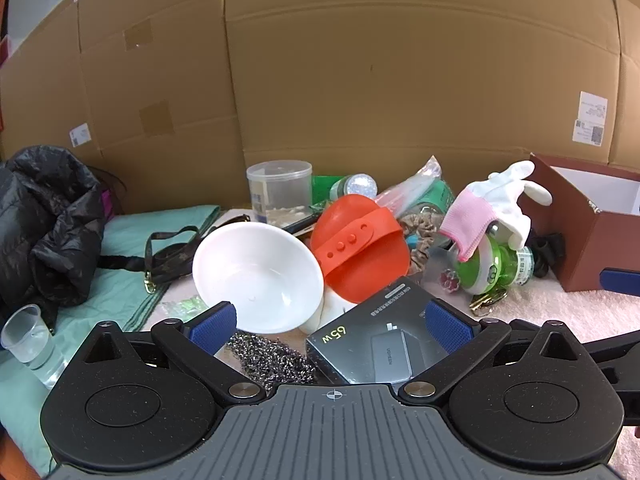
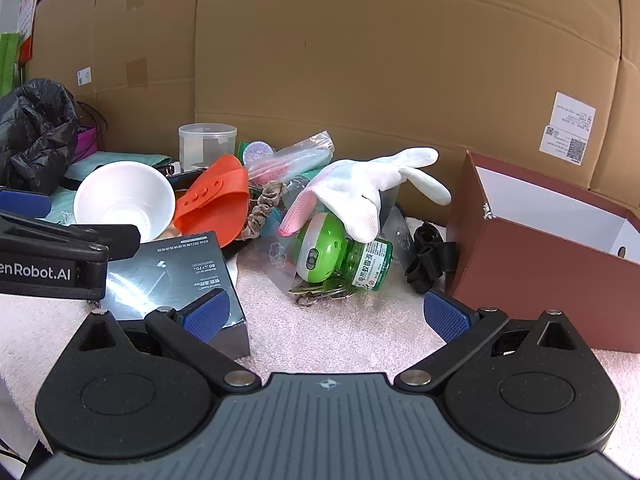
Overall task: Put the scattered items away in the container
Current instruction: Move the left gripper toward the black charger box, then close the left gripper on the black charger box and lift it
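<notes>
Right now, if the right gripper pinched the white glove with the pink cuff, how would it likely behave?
The white glove is probably floppy: it drapes over the green bottle with its fingers sagging. It looks light, so it should lift easily. Dragging it might nudge the bottle, which lies on its side and could roll toward the keys.

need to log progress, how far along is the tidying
Barely started. The visible part of the open maroon cardboard box shows nothing inside. Both the left gripper and right gripper are open, holding nothing. The white ceramic bowl, black 65w charger box, white-and-pink glove and green bottle remain scattered.
</notes>
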A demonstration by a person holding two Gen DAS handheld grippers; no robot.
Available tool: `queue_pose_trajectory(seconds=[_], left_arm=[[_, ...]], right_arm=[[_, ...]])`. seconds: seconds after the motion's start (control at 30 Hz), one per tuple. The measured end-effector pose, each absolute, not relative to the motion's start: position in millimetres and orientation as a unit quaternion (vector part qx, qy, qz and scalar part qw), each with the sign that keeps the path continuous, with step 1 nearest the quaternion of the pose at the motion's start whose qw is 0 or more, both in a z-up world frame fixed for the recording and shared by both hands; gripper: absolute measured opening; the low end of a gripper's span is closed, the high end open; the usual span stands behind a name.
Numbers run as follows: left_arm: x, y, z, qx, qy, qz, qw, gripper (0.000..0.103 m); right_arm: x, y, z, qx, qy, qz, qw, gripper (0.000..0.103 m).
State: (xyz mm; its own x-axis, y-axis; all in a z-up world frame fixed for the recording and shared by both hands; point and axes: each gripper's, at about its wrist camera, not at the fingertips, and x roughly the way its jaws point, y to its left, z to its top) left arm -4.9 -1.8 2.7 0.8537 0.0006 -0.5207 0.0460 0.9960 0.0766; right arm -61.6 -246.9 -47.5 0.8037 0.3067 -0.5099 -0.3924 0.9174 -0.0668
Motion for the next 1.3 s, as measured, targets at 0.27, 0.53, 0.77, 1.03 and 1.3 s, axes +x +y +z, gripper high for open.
queue_pose_trajectory(seconds=[0.27, 0.53, 0.77, 1.03, 1.3], left_arm=[[-5.2, -2.6, 3.6, 0.044, 0.27, -0.014, 0.962, 0.103], [-13.3, 14.6, -3.4, 0.023, 0.309, -0.046, 0.95, 0.103], [-2.2, 22.1, -5.0, -0.026, 0.334, -0.066, 0.94, 0.103], [35.2, 12.8, -18.3, -0.04, 0.375, -0.067, 0.924, 0.097], [63.6, 10.3, -22.9, -0.048, 0.393, -0.074, 0.915, 0.086]], right_arm=[[-63.0, -246.1, -47.7, -0.086, 0.252, 0.187, 0.946, 0.103], [-74.4, -248.5, -56.0, -0.098, 0.254, 0.243, 0.931, 0.103], [-79.1, -238.5, -79.6, -0.141, 0.259, 0.271, 0.916, 0.103], [-84.5, -224.8, -80.2, -0.155, 0.24, 0.329, 0.9, 0.103], [-72.4, -221.9, -87.5, -0.131, 0.267, 0.371, 0.88, 0.101]])
